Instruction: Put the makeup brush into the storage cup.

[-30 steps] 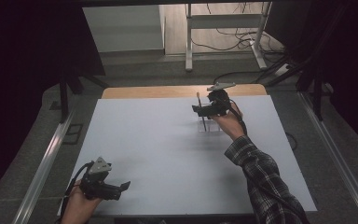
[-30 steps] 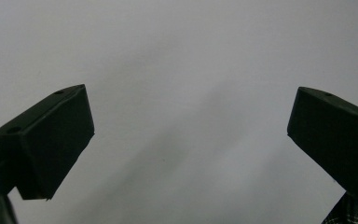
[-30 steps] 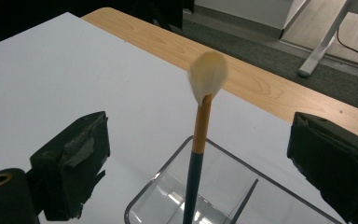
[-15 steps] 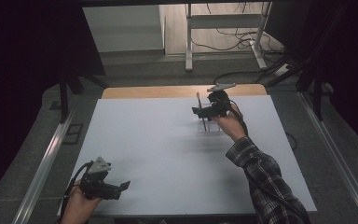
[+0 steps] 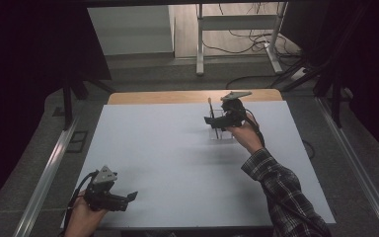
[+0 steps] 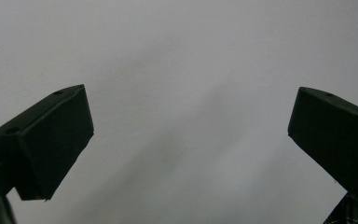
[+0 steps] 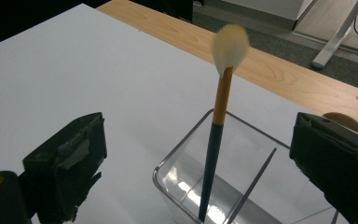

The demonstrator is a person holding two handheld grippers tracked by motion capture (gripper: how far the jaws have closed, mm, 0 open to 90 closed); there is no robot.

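Note:
A make-up brush with pale bristles, an orange ferrule and a dark handle stands upright in a clear square container with a divider. In the high view the container sits at the far right of the white table, the brush rising from it. My right gripper is open, its jaws wide apart on either side of the brush and not touching it; it hovers by the container. My left gripper rests open near the front left edge, with bare table between its jaws.
A wooden strip runs along the table's far edge. Beyond it on the floor stand a white desk frame and loose cables. A metal rail runs beside the table's left side. A plaid sleeve crosses the right front.

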